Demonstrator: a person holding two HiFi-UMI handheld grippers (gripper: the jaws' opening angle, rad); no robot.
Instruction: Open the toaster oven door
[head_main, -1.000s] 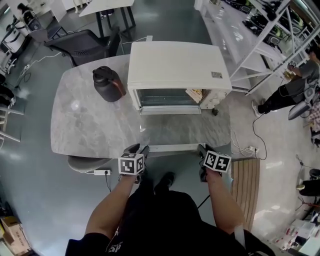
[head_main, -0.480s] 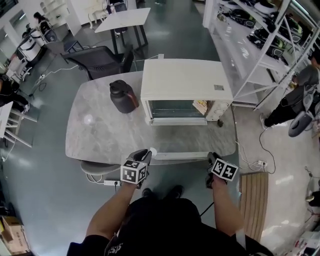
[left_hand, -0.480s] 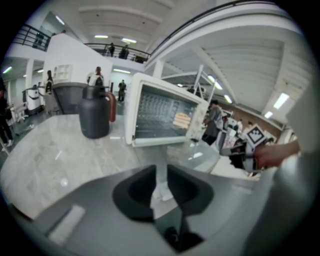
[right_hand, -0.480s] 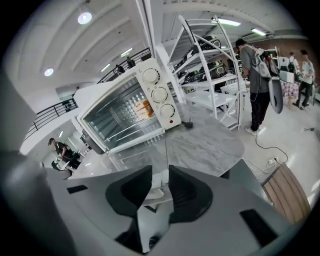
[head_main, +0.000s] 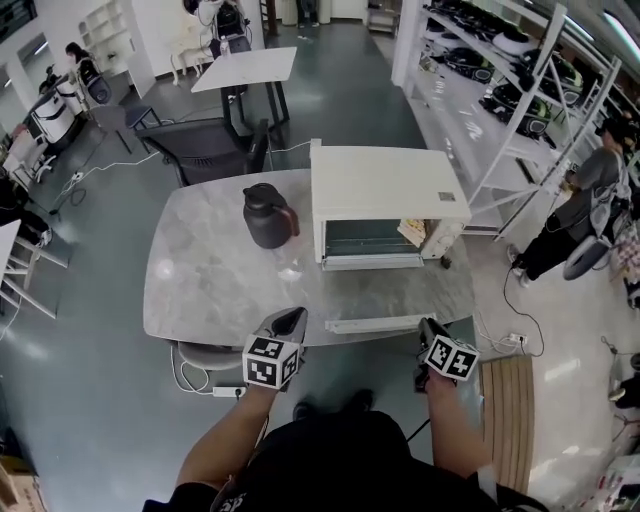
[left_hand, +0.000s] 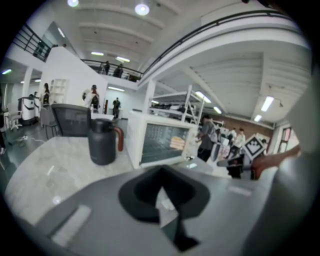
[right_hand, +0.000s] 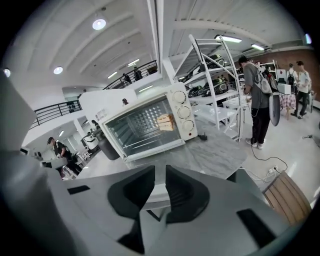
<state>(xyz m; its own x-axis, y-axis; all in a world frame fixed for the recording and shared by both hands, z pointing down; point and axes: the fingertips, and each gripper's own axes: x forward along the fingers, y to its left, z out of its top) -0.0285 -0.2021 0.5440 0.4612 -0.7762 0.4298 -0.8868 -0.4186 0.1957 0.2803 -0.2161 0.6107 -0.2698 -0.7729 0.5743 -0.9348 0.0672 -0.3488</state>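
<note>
Marble surface (head_main: 200, 270) in an open workshop, shelving (head_main: 520, 90) off to the right. Left of centre, dark jug (head_main: 268, 218), upright. Nearer, at the surface's near edge, left claw (head_main: 290, 322): just snapped together on nothing, held above surface height. Next along, toaster oven (head_main: 385, 185), toward the far right of the surface, door (head_main: 368, 240) up and shut exactly as a second ago, toast (right_hand: 164, 121) visible through the glass. Farthest right, right claw (head_main: 428, 330): just been narrowing, slim gap left, nothing in it. Both well apart from the door. Reads as settling-in before the reach; opening itself not yet begun.
</note>
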